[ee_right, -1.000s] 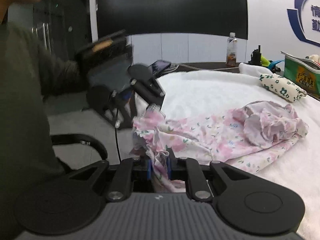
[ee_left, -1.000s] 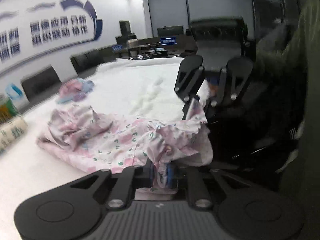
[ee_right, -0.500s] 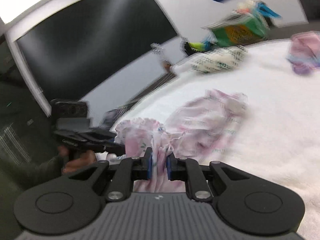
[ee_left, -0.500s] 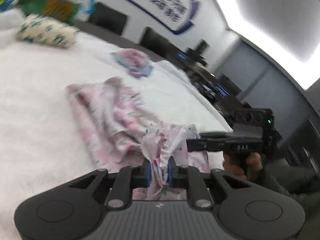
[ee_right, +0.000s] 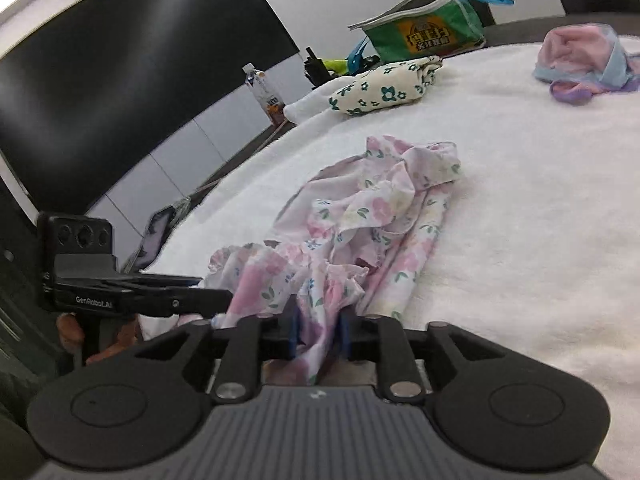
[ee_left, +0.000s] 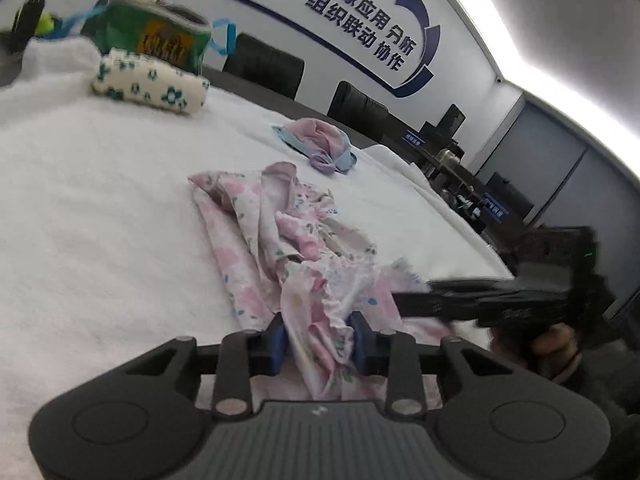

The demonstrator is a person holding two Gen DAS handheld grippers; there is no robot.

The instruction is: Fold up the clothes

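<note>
Fabric fills the left wrist view: a crumpled pink floral garment [ee_left: 280, 236] lies on the white towel-covered tabletop [ee_left: 100, 220], stretching from near the middle of the surface down to the near edge, where a bunched fold of it hangs between the blue pads of the left tool [ee_left: 318, 338]. The jaws of that tool are opening; there is a visible gap on either side of the cloth, so the fold sits loosely between them rather than being pinched. To the right, the right tool [ee_left: 420, 300] reaches in level from a hand [ee_left: 556, 344] and meets the same near edge of the garment. Farther back rest a small pink and blue garment [ee_left: 320, 144], a rolled cream cloth with green flowers [ee_left: 148, 86] and a green bag [ee_left: 156, 36]. In the right wrist view the floral garment [ee_right: 372, 216] again runs down the tabletop [ee_right: 540, 220] to the near edge, with a gathered fold lying between the right tool's [ee_right: 318, 334] blue pads; its jaws too are opening, and the cloth is slack between them. The left tool [ee_right: 216, 300] comes in from the left side, its tips at the garment's edge. A bottle [ee_right: 266, 92] stands at the far rim.
</note>
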